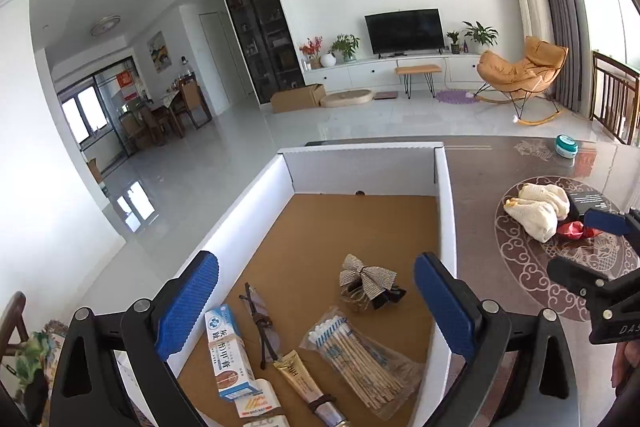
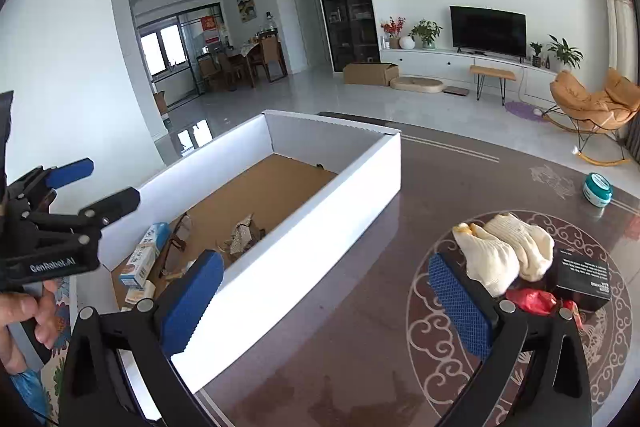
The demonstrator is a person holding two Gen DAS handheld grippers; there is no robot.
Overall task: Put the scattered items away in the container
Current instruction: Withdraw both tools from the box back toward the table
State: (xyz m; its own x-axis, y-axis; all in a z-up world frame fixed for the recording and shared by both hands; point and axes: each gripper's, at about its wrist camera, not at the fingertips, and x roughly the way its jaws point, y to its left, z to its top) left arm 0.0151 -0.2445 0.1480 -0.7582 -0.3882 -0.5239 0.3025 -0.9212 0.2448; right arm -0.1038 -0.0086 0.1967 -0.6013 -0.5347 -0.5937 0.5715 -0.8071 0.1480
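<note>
A white box (image 1: 444, 211) with a brown floor holds a bag of cotton swabs (image 1: 360, 351), a silver bow clip (image 1: 366, 277), a medicine carton (image 1: 228, 351), a gold tube (image 1: 304, 383) and glasses (image 1: 258, 323). My left gripper (image 1: 320, 307) is open and empty above the box. My right gripper (image 2: 326, 303) is open and empty over the table beside the box (image 2: 320, 227). Cream gloves (image 2: 504, 251), a black box (image 2: 580, 279) and a red wrapper (image 2: 532, 301) lie just right of it. A teal jar (image 2: 597, 189) stands further back.
The dark patterned table (image 2: 360, 327) carries the box at its left end. The right gripper shows at the right edge of the left wrist view (image 1: 596, 247). The left gripper shows at the left in the right wrist view (image 2: 80, 187). Living-room floor lies beyond the table.
</note>
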